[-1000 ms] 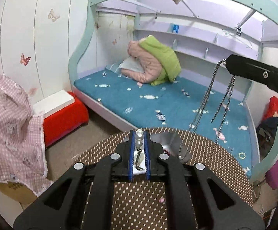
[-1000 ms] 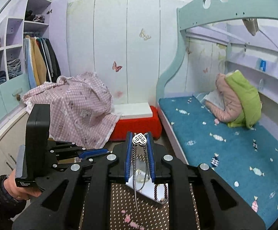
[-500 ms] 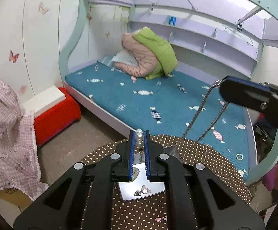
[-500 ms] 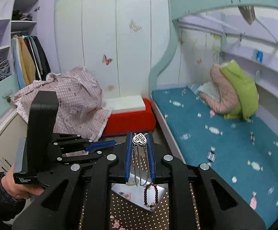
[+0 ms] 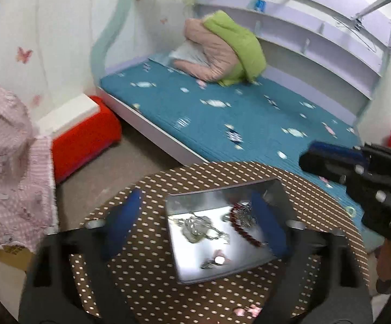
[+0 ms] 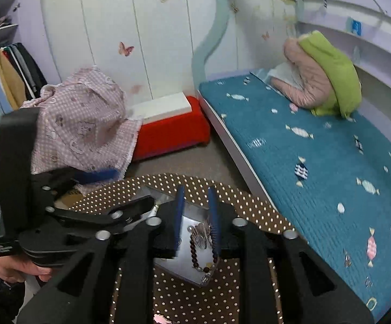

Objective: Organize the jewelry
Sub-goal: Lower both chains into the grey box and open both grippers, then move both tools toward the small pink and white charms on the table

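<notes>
A shiny metal tray [image 5: 184, 267] lies on the round brown dotted table [image 5: 141, 278]. In it lie a dark red bead bracelet [image 5: 245, 229], a silver chain necklace [image 5: 245, 212], a pearl earring [image 5: 218, 259] and a silver piece [image 5: 198, 225]. My left gripper [image 5: 195, 226] is wide open above the tray, empty. My right gripper [image 6: 196, 216] is open over the tray [image 6: 168, 263], with the chain [image 6: 199, 233] and bracelet [image 6: 195, 253] lying below it. It also shows at the right of the left wrist view [image 5: 330, 162].
A bed with a blue mattress [image 5: 235, 113] stands behind the table, with a pink and green jacket [image 5: 222, 51] on it. A red stool [image 5: 84, 137] and a pink checked cloth [image 5: 9, 162] are at the left. A small pink item [image 5: 249, 310] lies near the table's front.
Both grippers have lowered toward the tray and opened. The left let go of the pearl earring and the right let go of the chain necklace; both now lie in the tray.
</notes>
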`<control>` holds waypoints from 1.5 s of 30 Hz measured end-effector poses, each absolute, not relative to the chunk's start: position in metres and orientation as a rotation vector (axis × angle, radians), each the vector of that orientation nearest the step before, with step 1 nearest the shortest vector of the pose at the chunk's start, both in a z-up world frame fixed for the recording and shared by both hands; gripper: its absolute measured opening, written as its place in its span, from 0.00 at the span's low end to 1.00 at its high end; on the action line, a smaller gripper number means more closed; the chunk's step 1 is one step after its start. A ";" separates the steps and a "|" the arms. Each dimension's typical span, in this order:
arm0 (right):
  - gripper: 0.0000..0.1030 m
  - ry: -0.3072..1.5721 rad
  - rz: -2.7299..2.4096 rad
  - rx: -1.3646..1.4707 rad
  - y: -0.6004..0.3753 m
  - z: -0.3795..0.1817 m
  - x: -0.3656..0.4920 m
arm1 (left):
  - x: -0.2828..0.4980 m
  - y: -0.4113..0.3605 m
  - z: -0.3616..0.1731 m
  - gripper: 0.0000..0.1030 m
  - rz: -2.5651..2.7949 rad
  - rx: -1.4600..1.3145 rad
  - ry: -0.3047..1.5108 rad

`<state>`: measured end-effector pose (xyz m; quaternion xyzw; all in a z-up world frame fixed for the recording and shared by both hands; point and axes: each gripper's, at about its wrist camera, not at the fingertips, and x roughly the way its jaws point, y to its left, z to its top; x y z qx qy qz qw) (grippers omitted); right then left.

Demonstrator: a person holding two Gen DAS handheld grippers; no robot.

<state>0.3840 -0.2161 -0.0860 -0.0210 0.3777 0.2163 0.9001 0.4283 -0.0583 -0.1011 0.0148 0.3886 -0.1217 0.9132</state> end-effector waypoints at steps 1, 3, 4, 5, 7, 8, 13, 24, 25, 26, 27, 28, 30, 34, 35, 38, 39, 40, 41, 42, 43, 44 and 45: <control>0.58 0.779 0.435 -0.043 -0.217 -0.088 0.382 | 0.426 -0.056 -0.101 0.87 -0.241 0.035 0.798; 0.81 0.763 0.409 -0.020 -0.221 -0.090 0.378 | 0.421 -0.050 -0.101 0.90 -0.213 0.036 0.787; 0.88 0.764 0.397 -0.004 -0.225 -0.091 0.377 | 0.417 -0.046 -0.100 0.91 -0.189 0.035 0.772; 0.92 0.765 0.390 0.007 -0.227 -0.093 0.375 | 0.414 -0.043 -0.099 0.93 -0.175 0.035 0.764; 0.92 0.766 0.366 0.022 -0.230 -0.094 0.371 | 0.403 -0.037 -0.097 0.93 -0.137 0.033 0.739; 0.92 0.764 0.352 0.028 -0.232 -0.095 0.367 | 0.397 -0.035 -0.095 0.93 -0.127 0.030 0.728; 0.92 0.708 0.315 0.063 -0.239 -0.086 0.343 | 0.363 -0.020 -0.081 0.95 -0.082 0.000 0.656; 0.92 0.616 0.271 0.086 -0.241 -0.052 0.284 | 0.294 -0.007 -0.039 0.95 -0.050 -0.021 0.539; 0.92 0.606 0.270 0.088 -0.241 -0.049 0.275 | 0.291 -0.007 -0.036 0.95 -0.051 -0.023 0.534; 0.92 0.598 0.268 0.087 -0.240 -0.048 0.269 | 0.285 -0.007 -0.033 0.95 -0.053 -0.024 0.525; 0.92 0.590 0.262 0.083 -0.240 -0.047 0.262 | 0.280 -0.008 -0.031 0.95 -0.053 -0.023 0.518; 0.92 0.586 0.258 0.081 -0.239 -0.046 0.258 | 0.274 -0.007 -0.029 0.95 -0.051 -0.019 0.510; 0.92 0.574 0.248 0.073 -0.239 -0.046 0.246 | 0.264 -0.006 -0.028 0.95 -0.049 -0.016 0.505; 0.92 0.556 0.215 0.066 -0.241 -0.047 0.228 | 0.242 -0.002 -0.028 0.95 -0.045 -0.026 0.501; 0.92 0.548 0.203 0.056 -0.240 -0.047 0.223 | 0.237 -0.001 -0.029 0.95 -0.045 -0.033 0.500; 0.92 0.534 0.183 0.038 -0.237 -0.046 0.211 | 0.223 0.004 -0.032 0.95 -0.043 -0.049 0.494; 0.92 0.529 0.174 0.036 -0.236 -0.047 0.208 | 0.219 0.003 -0.033 0.95 -0.041 -0.049 0.492; 0.92 0.528 0.170 0.038 -0.237 -0.048 0.204 | 0.215 0.004 -0.034 0.95 -0.041 -0.049 0.491; 0.92 0.530 0.172 0.040 -0.236 -0.049 0.202 | 0.210 0.004 -0.035 0.95 -0.044 -0.050 0.493; 0.92 0.532 0.178 0.041 -0.235 -0.050 0.199 | 0.207 0.005 -0.036 0.95 -0.046 -0.051 0.495; 0.92 0.534 0.179 0.036 -0.234 -0.051 0.198 | 0.203 0.005 -0.037 0.95 -0.049 -0.053 0.498; 0.92 0.532 0.179 0.032 -0.232 -0.052 0.195 | 0.200 0.005 -0.038 0.95 -0.052 -0.053 0.500; 0.92 0.532 0.179 0.030 -0.231 -0.052 0.193 | 0.197 0.005 -0.039 0.95 -0.054 -0.050 0.501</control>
